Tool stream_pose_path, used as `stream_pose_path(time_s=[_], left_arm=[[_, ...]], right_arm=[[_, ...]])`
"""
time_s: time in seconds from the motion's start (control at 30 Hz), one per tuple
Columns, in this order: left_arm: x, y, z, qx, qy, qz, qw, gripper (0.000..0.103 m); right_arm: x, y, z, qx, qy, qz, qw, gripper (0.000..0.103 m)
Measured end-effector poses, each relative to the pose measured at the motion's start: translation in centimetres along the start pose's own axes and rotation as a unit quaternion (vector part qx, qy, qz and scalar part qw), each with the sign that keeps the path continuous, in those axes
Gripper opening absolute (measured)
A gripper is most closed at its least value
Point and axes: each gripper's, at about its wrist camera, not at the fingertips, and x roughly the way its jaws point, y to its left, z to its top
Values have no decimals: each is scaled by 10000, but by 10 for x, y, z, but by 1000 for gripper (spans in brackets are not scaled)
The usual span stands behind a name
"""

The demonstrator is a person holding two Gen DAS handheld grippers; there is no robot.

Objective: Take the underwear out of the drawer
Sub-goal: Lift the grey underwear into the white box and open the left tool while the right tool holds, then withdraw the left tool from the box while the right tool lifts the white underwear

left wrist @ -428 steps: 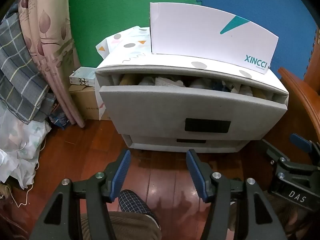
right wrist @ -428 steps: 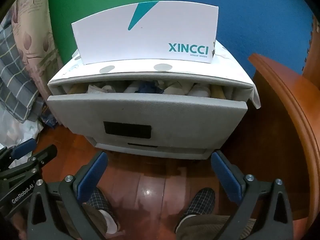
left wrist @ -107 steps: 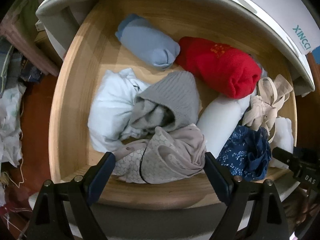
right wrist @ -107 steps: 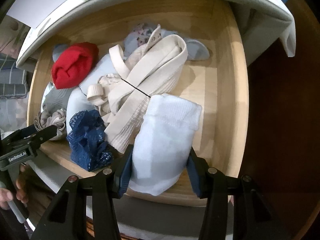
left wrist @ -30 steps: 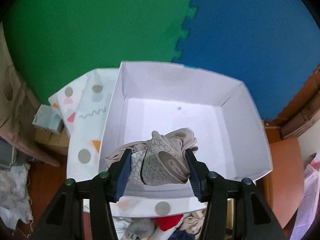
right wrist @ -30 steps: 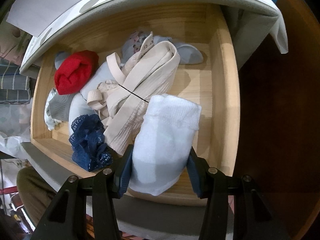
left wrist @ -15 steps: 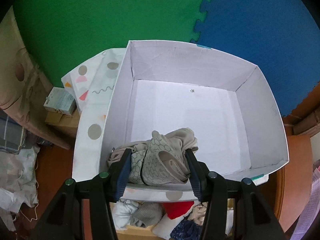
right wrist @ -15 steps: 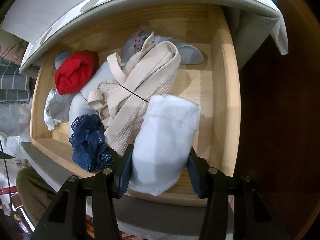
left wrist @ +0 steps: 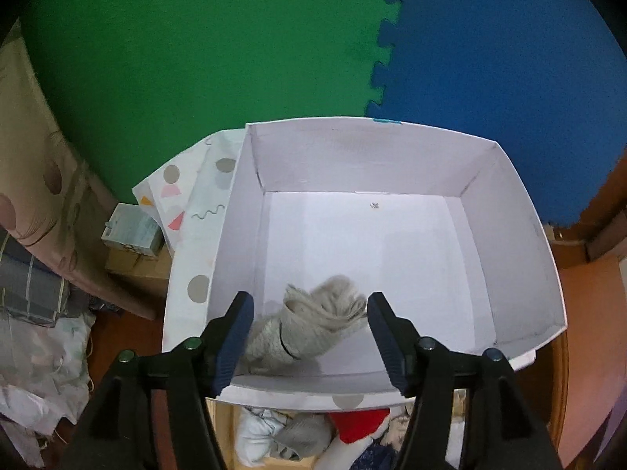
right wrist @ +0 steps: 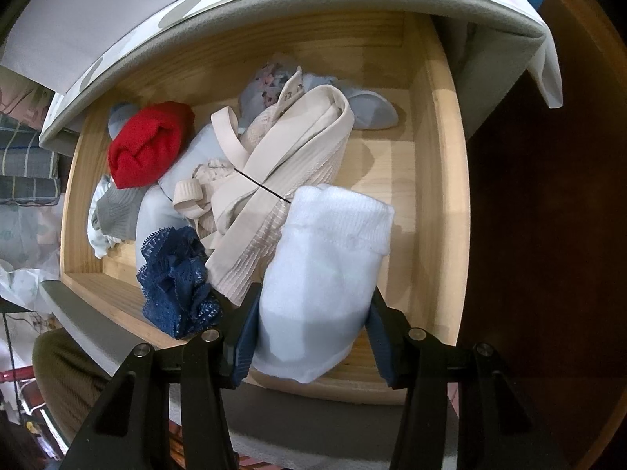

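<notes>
left gripper: your jaws have just been opening over the white box; pads stand clear of the beige underwear, which is blurred between them, probably dropping free.
box room: floor bare right of and behind the underwear; near wall just under your fingers.
right gripper: your jaws are clamped on the white rolled garment, low in the wooden drawer.
drawer edges: open floor strip along the right wall; cabinet top overhangs the back.
drawer left: beige strapped piece, navy lace piece, red roll packed touching.
room: green foam mat and blue foam mat behind the box.
</notes>
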Motion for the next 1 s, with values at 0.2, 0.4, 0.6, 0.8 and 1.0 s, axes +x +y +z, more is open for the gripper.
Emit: stream_pose_path(time_s=[0.2,0.4,0.6,0.8,1.0], left_arm=[[-17,7,-5,-7,21,-141,9999,62],[-50,22,-28,112,-205,-165,9996,62],[-73,44,-68,297,-422,95,9986,62],[-63,71,-118,147,-339,223,9991,62],[-17,89,-174,-125,181,231,9995,62]], right_arm=[[-2,2,0,-30,-61,-41,10000,47],[-2,2,1,-42,-106,-141,9998,47],[-8,1,0,-26,-286,-212,9994,47],[-18,-5,-1,128,-516,-166,9985,47],[-25,-4,-1,88,-560,-258,9981,47]])
